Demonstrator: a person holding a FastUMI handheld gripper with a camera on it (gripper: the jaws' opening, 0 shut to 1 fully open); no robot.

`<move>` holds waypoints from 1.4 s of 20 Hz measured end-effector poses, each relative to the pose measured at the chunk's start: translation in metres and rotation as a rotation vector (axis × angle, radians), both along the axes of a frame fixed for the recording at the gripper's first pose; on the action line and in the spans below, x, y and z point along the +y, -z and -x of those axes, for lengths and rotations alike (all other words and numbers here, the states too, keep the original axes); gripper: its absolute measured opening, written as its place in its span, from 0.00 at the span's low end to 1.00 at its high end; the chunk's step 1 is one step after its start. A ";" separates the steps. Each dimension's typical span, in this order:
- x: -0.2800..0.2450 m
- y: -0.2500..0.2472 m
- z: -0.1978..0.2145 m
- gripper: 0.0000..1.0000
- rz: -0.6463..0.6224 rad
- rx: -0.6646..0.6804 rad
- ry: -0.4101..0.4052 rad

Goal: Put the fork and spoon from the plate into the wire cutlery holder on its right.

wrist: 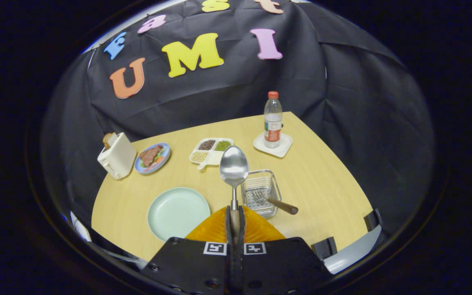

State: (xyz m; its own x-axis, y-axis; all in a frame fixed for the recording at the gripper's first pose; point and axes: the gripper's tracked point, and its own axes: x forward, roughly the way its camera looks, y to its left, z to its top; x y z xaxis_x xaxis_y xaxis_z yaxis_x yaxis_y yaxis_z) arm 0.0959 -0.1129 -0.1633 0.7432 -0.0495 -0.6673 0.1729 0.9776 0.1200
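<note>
Two orange fingers (256,229) of our gripper (234,223) pinch the spoon (233,170) by its handle, jaws pressed together on it, bowl raised ahead of them. We note the fork (271,199) already lying in the wire cutlery holder (260,192), its brown handle sticking out over the rim. We see the pale green plate (177,213) bare, just left of the holder, on the wooden table (326,184).

One spoon (233,168), pinched between the closed fingers of the one gripper (234,221). One fork (269,199) in one wire cutlery holder (260,192). Three plates: one empty (177,213), one with food (153,157), one square (273,144). One bottle (273,119), one toaster (116,155), one divided tray (211,150).
</note>
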 end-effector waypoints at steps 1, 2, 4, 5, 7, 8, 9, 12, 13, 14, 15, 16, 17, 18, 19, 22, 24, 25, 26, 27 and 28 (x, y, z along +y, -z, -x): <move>-0.005 0.003 -0.002 0.00 -0.002 0.008 0.002; -0.010 0.005 -0.004 0.00 -0.007 0.014 0.006; -0.015 0.012 -0.008 0.00 -0.016 0.031 0.013; -0.018 0.015 -0.010 0.00 -0.020 0.039 0.014; -0.021 0.021 -0.016 0.02 -0.024 0.056 0.013; -0.023 0.025 -0.018 0.02 -0.022 0.064 0.014; -0.025 0.029 -0.021 0.02 -0.026 0.072 0.016; -0.027 0.038 -0.026 0.02 -0.034 0.090 0.019; -0.027 0.041 -0.028 0.02 -0.038 0.095 0.018; -0.028 0.042 -0.029 0.02 -0.038 0.098 0.019; -0.027 0.043 -0.031 0.02 -0.037 0.102 0.020; -0.028 0.042 -0.031 0.02 -0.037 0.101 0.020; -0.029 0.039 -0.033 0.02 -0.039 0.090 0.025; -0.030 0.039 -0.034 0.07 -0.039 0.086 0.027; -0.028 0.036 -0.035 0.08 -0.045 0.076 0.021; -0.029 0.026 -0.035 0.02 -0.056 0.042 0.019; -0.032 0.023 -0.032 0.14 -0.048 0.031 0.029; -0.031 0.022 -0.032 0.14 -0.049 0.026 0.031; -0.031 0.021 -0.030 0.14 -0.051 0.024 0.032; -0.030 0.017 -0.029 0.14 -0.059 0.013 0.027; -0.030 0.014 -0.028 0.22 -0.060 0.000 0.025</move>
